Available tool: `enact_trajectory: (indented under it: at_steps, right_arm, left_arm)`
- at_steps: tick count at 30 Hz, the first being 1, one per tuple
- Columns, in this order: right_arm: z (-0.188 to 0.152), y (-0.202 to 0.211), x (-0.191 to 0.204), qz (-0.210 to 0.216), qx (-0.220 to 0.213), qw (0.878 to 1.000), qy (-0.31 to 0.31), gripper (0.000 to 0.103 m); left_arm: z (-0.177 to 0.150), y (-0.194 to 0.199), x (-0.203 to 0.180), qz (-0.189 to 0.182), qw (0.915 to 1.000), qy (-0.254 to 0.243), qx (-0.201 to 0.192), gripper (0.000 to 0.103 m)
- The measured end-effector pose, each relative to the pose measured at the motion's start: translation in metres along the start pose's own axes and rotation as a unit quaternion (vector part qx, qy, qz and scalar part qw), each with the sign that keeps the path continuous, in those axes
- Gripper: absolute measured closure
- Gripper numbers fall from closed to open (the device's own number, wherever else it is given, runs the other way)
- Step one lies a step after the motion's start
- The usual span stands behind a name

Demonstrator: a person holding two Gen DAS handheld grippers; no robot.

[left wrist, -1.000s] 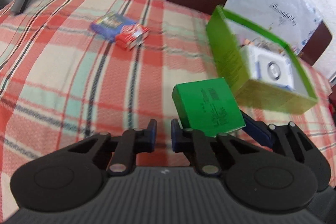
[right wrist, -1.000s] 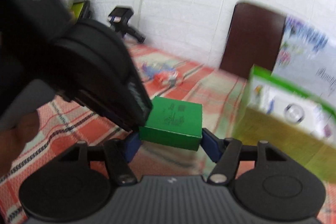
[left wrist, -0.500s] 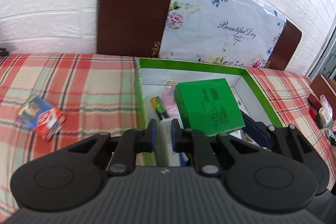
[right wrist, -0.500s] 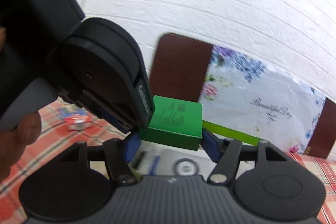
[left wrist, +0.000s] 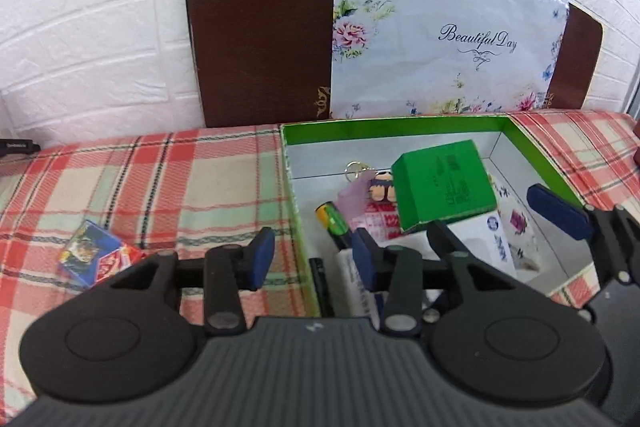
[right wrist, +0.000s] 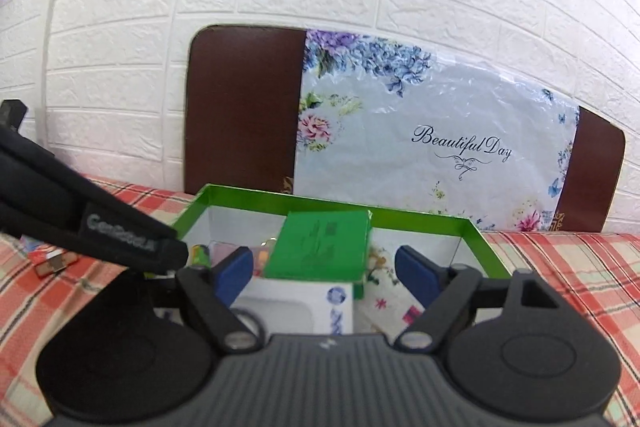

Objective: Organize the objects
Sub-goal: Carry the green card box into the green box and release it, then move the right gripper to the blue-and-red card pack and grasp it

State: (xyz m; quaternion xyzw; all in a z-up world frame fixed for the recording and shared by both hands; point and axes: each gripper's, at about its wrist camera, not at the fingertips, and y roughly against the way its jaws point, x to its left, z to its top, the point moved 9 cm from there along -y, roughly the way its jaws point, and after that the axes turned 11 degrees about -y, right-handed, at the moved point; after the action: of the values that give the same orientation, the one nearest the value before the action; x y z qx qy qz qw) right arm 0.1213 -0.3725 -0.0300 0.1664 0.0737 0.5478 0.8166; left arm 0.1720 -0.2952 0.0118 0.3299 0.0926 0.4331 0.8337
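Observation:
A small green box (left wrist: 444, 189) lies inside the open green storage box (left wrist: 384, 125), on top of a white carton (right wrist: 304, 307); it also shows in the right wrist view (right wrist: 322, 247). My right gripper (right wrist: 324, 269) is open, its blue pads on either side of the green box and apart from it. My left gripper (left wrist: 314, 259) is open and empty above the storage box's left wall. The storage box also holds a battery (left wrist: 332, 221), a keyring and floral items.
A blue and red card pack (left wrist: 94, 253) lies on the plaid cloth (left wrist: 160, 187) at the left. A brown board with a floral sheet (left wrist: 440, 27) leans on the white brick wall behind the storage box.
My right gripper opened and let go of the small green box, which now rests in the storage box. My left gripper also opened. Both views tilted down over the box.

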Motion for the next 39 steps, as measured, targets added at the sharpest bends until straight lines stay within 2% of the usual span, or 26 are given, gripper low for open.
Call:
enact_trajectory:
  at_steps: [5, 10, 15, 20, 24, 27, 33, 39]
  right_arm:
    - [-0.005, 0.029, 0.01, 0.013, -0.019, 1.0, -0.01, 0.021]
    - [-0.015, 0.063, 0.043, 0.037, -0.042, 0.998, 0.025, 0.021]
    - [-0.035, 0.079, 0.084, 0.082, -0.026, 0.995, 0.046, 0.021]
    - [-0.06, 0.085, 0.12, 0.123, 0.017, 0.99, 0.064, 0.021]
    - [-0.081, 0.084, 0.142, 0.143, 0.056, 0.985, 0.079, 0.021]
    - [-0.09, 0.082, 0.155, 0.151, 0.071, 0.982, 0.094, 0.021]
    - [-0.1, 0.074, 0.175, 0.157, 0.097, 0.977, 0.11, 0.021]
    - [-0.104, 0.065, 0.198, 0.162, 0.102, 0.972, 0.138, 0.02]
  left_arm:
    - [-0.027, 0.018, 0.016, 0.008, 0.9998, 0.015, 0.009, 0.056]
    - [-0.059, 0.032, 0.041, 0.029, 0.9987, 0.031, 0.027, 0.055]
    - [-0.097, 0.04, 0.072, 0.049, 0.9958, 0.054, 0.055, 0.054]
    - [-0.142, 0.053, 0.103, 0.066, 0.9912, 0.078, 0.084, 0.053]
    - [-0.175, 0.064, 0.122, 0.063, 0.9871, 0.11, 0.098, 0.053]
    - [-0.186, 0.077, 0.131, 0.071, 0.9867, 0.116, 0.088, 0.046]
    - [-0.197, 0.088, 0.151, 0.059, 0.9829, 0.156, 0.078, 0.046]
    - [-0.202, 0.092, 0.175, 0.061, 0.9776, 0.189, 0.069, 0.046]
